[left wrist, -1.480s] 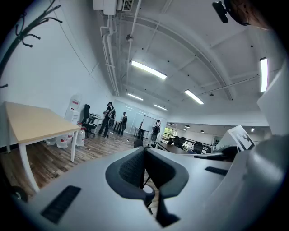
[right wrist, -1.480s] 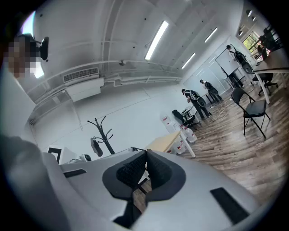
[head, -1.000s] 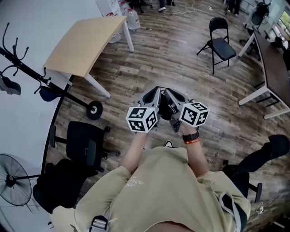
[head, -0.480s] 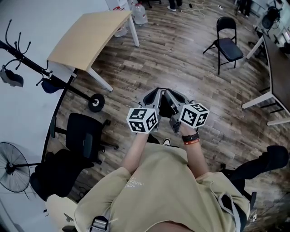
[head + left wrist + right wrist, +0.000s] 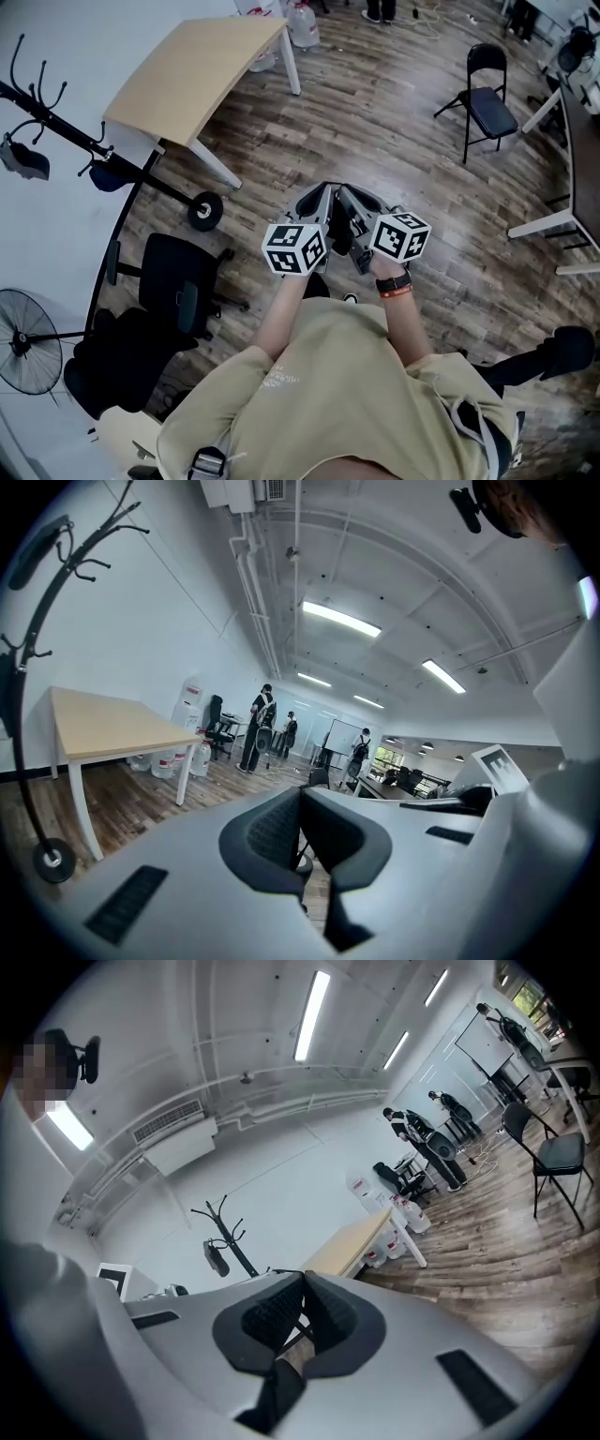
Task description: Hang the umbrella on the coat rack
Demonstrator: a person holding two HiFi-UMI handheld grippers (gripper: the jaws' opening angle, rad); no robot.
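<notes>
Coat rack (image 5: 141,174): a black metal pole with curved hooks at the top and a round base. It stands by the white wall, to the person's left and well apart from both grippers.
On the rack: a small dark bundle (image 5: 23,159) hangs from a hook, and a blue item (image 5: 108,176) sits lower on the pole. Whether either is the umbrella cannot be told.
Left gripper (image 5: 314,199): held in front of the chest, pads pressed together with nothing between them.
Right gripper (image 5: 361,199): just beside the left one, pads likewise closed on nothing.
Surroundings: a light wooden table with white legs (image 5: 187,80) stands beside the rack. A black office chair (image 5: 169,286) is nearer the person, and a black folding chair (image 5: 489,98) is far to the right on the brown wood-plank floor (image 5: 375,122).
Change: compared with a second ago, the table, the rack's base and the folding chair sit further right in the head view. Both grippers keep the same place, jaws closed as before.
</notes>
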